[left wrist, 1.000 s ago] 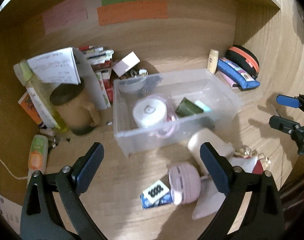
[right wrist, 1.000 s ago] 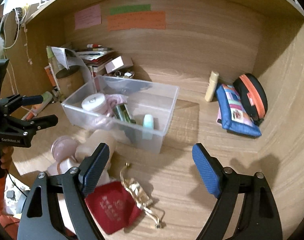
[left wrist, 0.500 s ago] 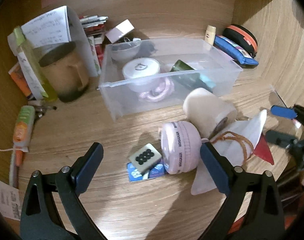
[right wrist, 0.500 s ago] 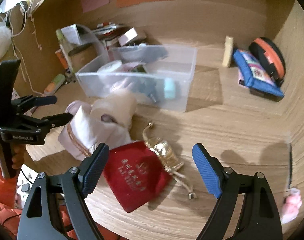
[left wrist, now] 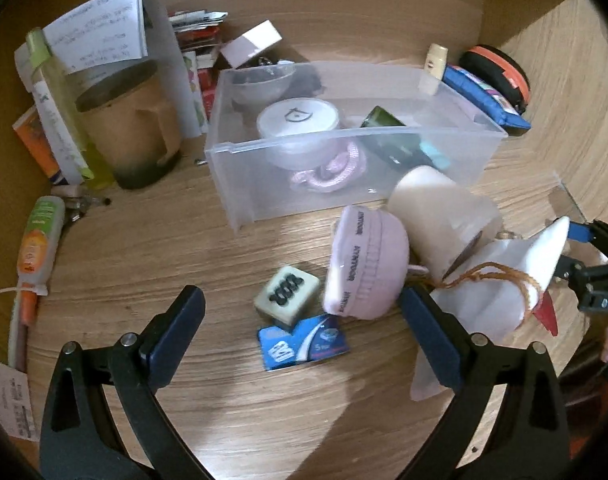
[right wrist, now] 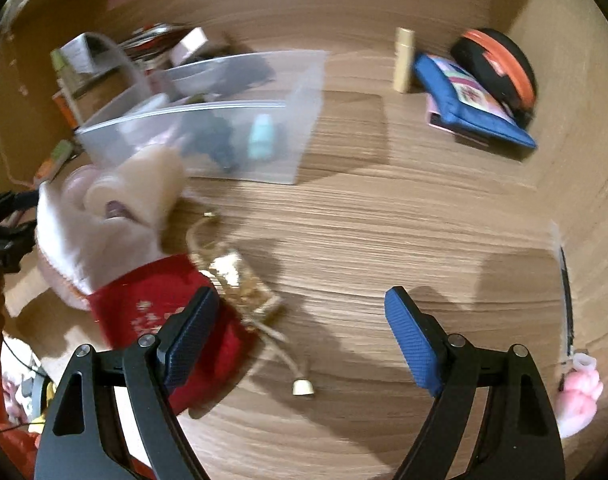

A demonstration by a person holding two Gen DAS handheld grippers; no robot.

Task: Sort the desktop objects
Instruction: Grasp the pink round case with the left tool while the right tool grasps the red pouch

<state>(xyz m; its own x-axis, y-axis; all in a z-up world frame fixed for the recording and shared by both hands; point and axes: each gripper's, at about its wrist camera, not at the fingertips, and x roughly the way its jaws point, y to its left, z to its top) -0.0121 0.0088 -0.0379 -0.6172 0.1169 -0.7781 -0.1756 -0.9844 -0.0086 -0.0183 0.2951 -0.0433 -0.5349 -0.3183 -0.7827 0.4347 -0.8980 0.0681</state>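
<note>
Two hand-held grippers hang over a cluttered wooden desk, both with jaws spread wide and nothing between them. Nearest the front edge, the left gripper hovers above a blue card with a pale green tile lying partly on it. Just beside these sits a pink round pouch, touching a cream roll and a white cloth bag tied with brown cord. The right gripper hovers over bare wood next to a red pouch and a gold drawstring bag; its left pad overlaps the red pouch in the view, though contact cannot be told. Farther back, mid-desk, stands a clear plastic bin. It already holds a white round tub, a pink coiled cord, a dark green tube and a small teal bottle. Toward the back left corner are a brown mug, papers and books; toward the back right corner lie a blue pencil case, a black and orange case and a cream stick. Sorting looks partly done: several things are binned, while the near cluster is still loose and neither gripper has picked anything.
</note>
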